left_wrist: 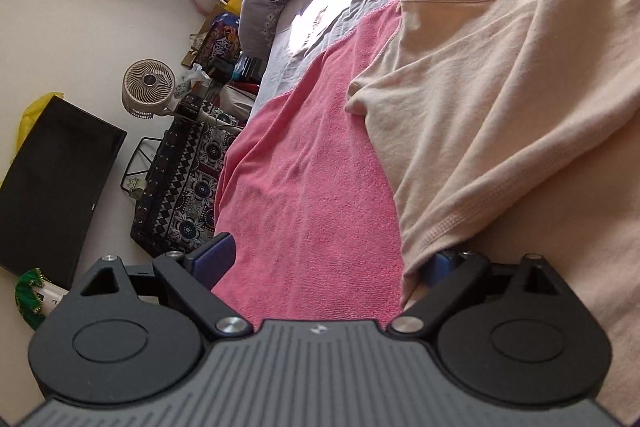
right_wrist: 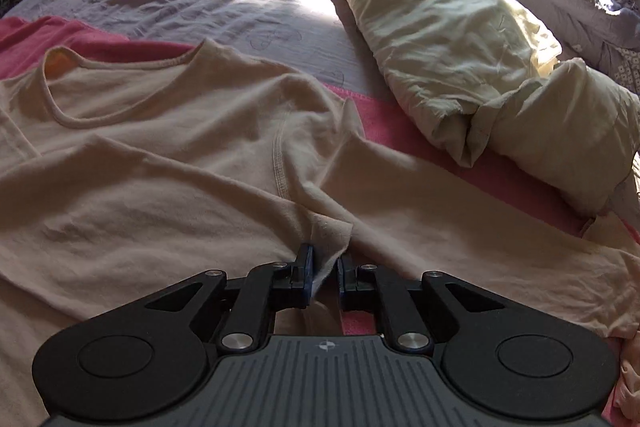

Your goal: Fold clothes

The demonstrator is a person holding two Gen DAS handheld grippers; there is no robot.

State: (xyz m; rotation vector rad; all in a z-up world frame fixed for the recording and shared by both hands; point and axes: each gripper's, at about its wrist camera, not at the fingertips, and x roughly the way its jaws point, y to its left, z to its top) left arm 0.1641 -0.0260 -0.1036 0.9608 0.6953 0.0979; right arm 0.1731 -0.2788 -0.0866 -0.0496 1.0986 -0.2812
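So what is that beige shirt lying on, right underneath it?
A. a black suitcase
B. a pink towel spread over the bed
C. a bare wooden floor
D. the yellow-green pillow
B: the beige shirt lies flat on a pink towel whose edges show past the shirt on the grey bed sheet; the yellow-green pillow sits apart, beside it.

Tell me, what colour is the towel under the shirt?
Pink towel, clearest in the left wrist view.
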